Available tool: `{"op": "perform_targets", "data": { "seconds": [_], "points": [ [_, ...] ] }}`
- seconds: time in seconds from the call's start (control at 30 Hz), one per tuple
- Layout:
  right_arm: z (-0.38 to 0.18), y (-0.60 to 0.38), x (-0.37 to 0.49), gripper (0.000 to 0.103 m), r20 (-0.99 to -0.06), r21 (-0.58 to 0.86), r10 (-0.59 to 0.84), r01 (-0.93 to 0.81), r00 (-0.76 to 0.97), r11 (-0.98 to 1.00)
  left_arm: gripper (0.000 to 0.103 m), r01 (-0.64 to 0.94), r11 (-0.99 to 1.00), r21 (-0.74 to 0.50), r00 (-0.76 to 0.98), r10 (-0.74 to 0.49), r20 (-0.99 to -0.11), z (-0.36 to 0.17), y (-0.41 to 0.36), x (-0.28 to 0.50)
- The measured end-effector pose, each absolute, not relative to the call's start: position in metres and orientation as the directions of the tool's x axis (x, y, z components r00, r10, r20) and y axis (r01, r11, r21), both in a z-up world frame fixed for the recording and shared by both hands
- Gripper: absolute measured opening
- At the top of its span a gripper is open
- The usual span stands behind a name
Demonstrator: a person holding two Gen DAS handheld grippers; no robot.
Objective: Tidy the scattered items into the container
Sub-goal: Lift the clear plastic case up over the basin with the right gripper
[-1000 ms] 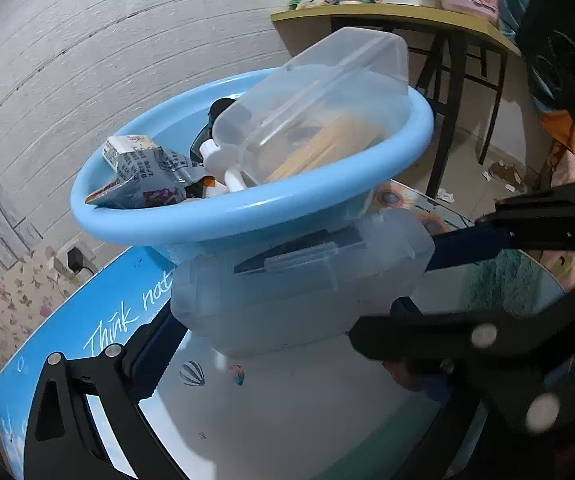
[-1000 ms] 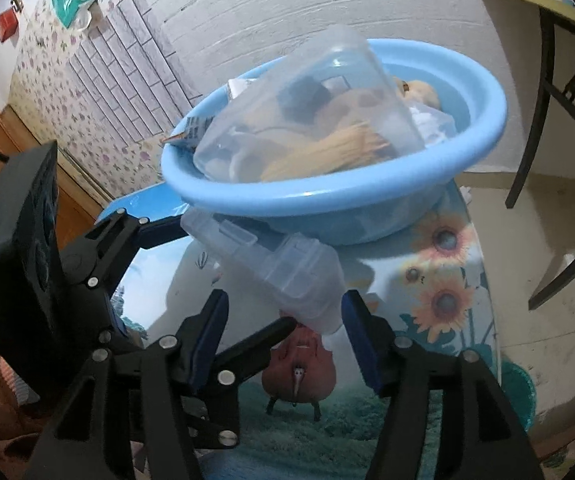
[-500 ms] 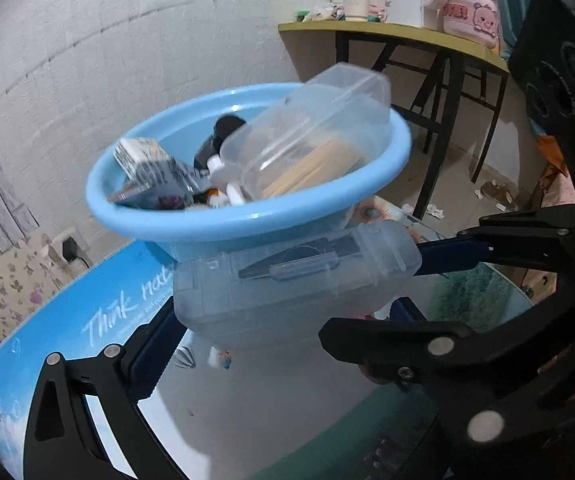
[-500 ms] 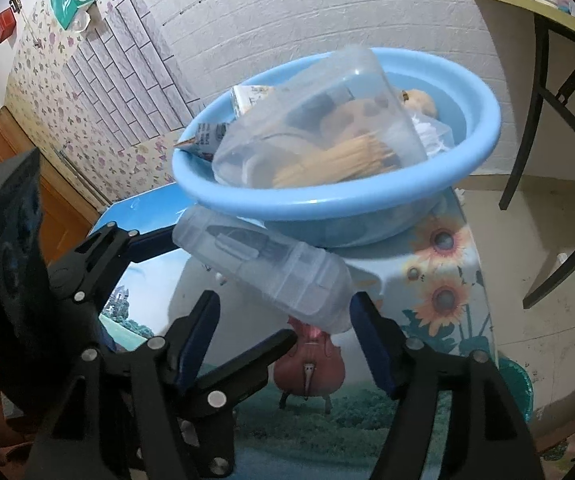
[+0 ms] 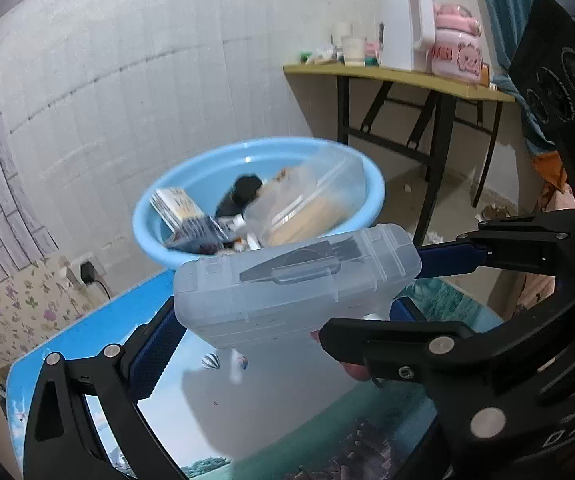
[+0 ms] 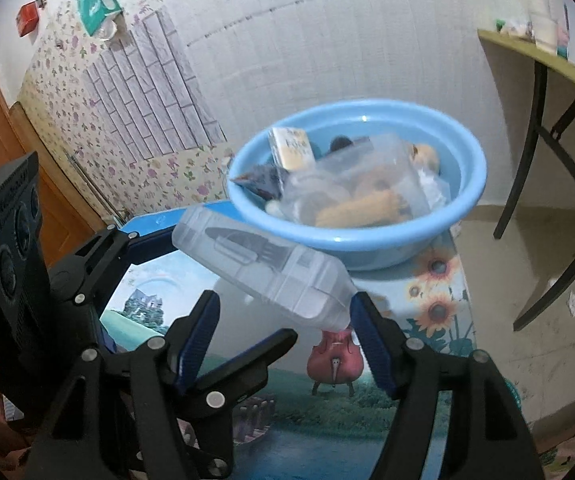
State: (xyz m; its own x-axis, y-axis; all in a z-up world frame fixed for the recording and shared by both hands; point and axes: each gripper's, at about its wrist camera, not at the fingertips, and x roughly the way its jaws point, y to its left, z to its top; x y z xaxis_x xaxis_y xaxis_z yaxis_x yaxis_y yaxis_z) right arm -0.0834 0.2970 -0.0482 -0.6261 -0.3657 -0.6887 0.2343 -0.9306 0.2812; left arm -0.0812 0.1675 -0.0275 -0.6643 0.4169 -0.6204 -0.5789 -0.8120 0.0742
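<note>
**Case lift toward basin: holdings, largest first**

Worktop [image 5: 287, 420]: printed picture surface, below both grippers. It carries the basin; the case casts a shadow on it and, by that, appears to hang clear of it.

Basin [image 5: 223, 160]: blue, round, open-topped, standing ahead of and beyond both grippers. It serves as the collecting container, so its mouth is the likely drop target. It is already well filled.

Clear box [image 5: 315, 196]: lies tilted inside the basin on the far right side and holds pale wooden sticks. It takes up much of the room, so the free space sits nearer the left.

Frosted case [image 5: 287, 292]: a long latched case, the item now in transit. It is held lengthwise just short of the basin's near rim, raised to about rim level, probably to clear the rim.

Left gripper [image 5: 297, 286]: pinching the frosted case end to end, one pad on each short end. It alone seems to carry the load.

Right gripper [image 6: 283, 300]: spread; its jaws have just been opening. The case's near end sits between them, touching the right pad and apart from the left, which reads as a hand-off to the other gripper.

Snack packet [image 5: 183, 208]: in the basin, far left.

Black item [image 5: 243, 188]: in the basin, behind the box; kind unclear.
</note>
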Motion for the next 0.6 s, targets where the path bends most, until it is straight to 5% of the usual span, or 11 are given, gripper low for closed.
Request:
{"op": "perform_targets", "data": {
  "seconds": [0.6],
  "points": [
    [-0.008,0.308,-0.076,0.068,-0.612,0.275,-0.366,0.245,-0.701,-0.930,0.101,-0.569,-0.814,0.118,-0.723,0.426,-0.544,0.009,0.177,-0.081]
  ]
}}
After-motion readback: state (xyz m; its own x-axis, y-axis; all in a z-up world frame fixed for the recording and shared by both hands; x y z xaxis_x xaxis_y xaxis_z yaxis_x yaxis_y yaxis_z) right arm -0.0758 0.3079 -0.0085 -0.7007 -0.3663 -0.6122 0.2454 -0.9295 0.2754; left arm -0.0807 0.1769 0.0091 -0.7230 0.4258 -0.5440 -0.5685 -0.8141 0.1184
